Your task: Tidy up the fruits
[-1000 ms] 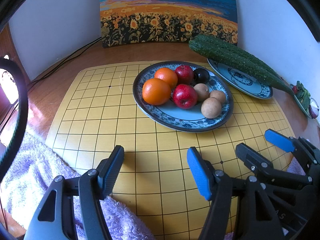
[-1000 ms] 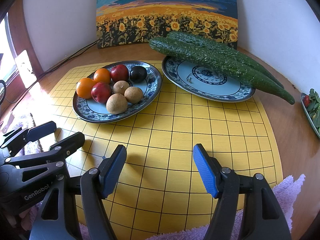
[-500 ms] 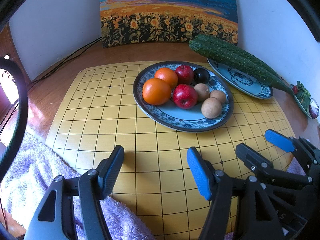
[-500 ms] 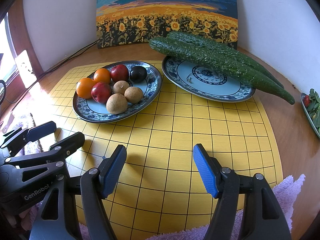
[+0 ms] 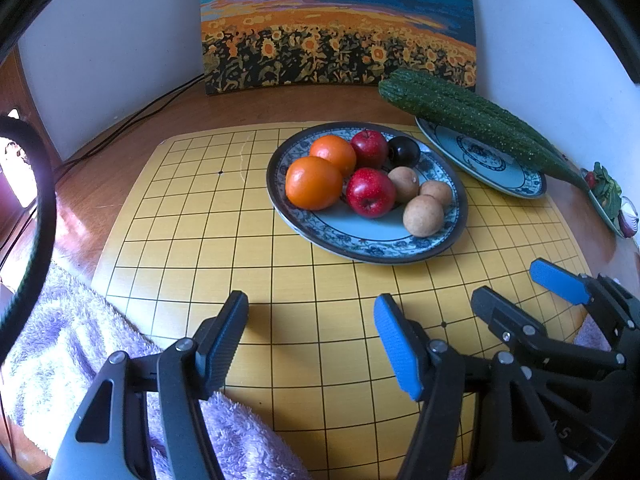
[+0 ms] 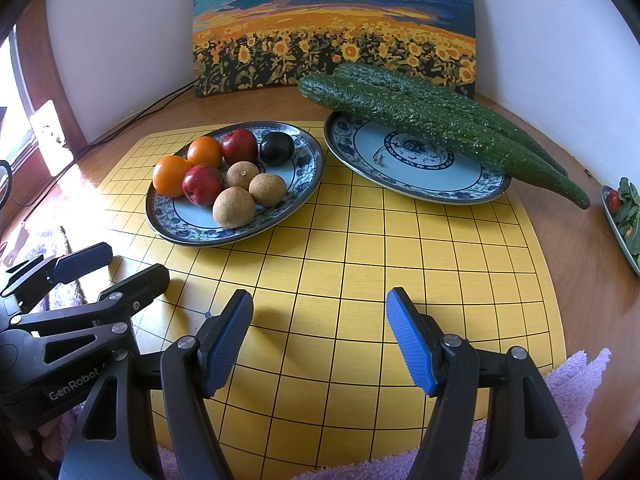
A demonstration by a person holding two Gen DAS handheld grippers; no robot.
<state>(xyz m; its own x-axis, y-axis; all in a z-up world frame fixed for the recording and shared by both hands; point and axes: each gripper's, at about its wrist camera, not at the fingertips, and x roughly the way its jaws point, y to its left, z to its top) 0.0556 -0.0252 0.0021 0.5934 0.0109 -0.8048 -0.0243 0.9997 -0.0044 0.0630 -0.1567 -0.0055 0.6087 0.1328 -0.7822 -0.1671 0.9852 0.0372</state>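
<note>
Our jaws stand apart on both sides with nothing between them: the left gripper (image 5: 312,344) and the right gripper (image 6: 320,340) each hang partly open above the near part of the yellow grid board (image 6: 360,264), side by side and close to one another, touching no fruit. In the right wrist view we see the left gripper (image 6: 108,268) at the lower left; in the left wrist view the right gripper (image 5: 536,292) sits at the lower right.

The fruit all lies together on the round blue-patterned plate (image 6: 308,172), which rests on the far left part of the board. On it we count two oranges (image 6: 170,176) (image 6: 205,152) at the left, two red apples (image 6: 203,184) (image 6: 239,146), a dark plum (image 6: 277,148) at the back, and three brown round fruits (image 6: 234,207) (image 6: 267,189) (image 6: 242,175) toward the front.

Just to the right of it stands a second blue-patterned plate (image 6: 400,172), partly on the board. Two long green cucumbers (image 6: 432,120) lie across its far rim, their tips reaching past the plate's right edge.

Behind the plates a sunflower painting (image 6: 336,28) leans against the white wall. A lilac towel (image 5: 60,344) lies along the near edge of the wooden bench (image 6: 580,272), and a dish of greens (image 6: 622,216) shows at the far right.
</note>
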